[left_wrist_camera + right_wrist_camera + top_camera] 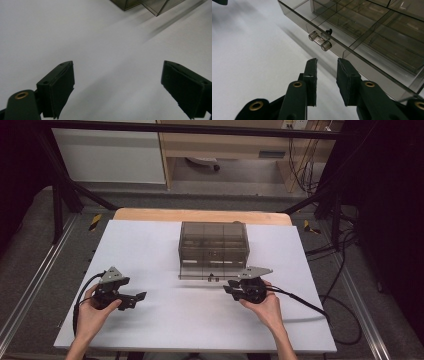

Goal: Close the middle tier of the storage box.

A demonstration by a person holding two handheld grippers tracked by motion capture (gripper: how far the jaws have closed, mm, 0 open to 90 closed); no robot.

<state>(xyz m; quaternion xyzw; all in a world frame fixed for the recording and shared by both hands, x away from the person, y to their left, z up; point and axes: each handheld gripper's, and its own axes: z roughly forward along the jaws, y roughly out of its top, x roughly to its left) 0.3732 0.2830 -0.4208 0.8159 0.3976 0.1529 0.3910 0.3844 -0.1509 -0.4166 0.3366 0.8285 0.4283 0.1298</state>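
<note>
A smoky, see-through drawer cabinet (214,247) stands near the middle of the white table (150,320), its bottom drawer (367,37) pulled forward so the divided compartments lie open from above. The drawer's clear bar handle (320,40) sits at its front edge, at about 12 o'clock from the right gripper (326,62). That gripper hovers just short of the handle, its jaws only narrowly parted and gripping nothing; the alignment suggests it is placed to work the drawer by its handle, whether pulling or pushing I cannot tell. In the high view the right gripper (231,289) is at roughly 5 o'clock from the cabinet. The left gripper (117,72) has its jaws spread wide and empty over bare table, with the cabinet's corner (147,5) at 1 o'clock. Seen from above, the left gripper (139,298) waits at 8 o'clock, well apart, probably kept clear of the drawer.
</note>
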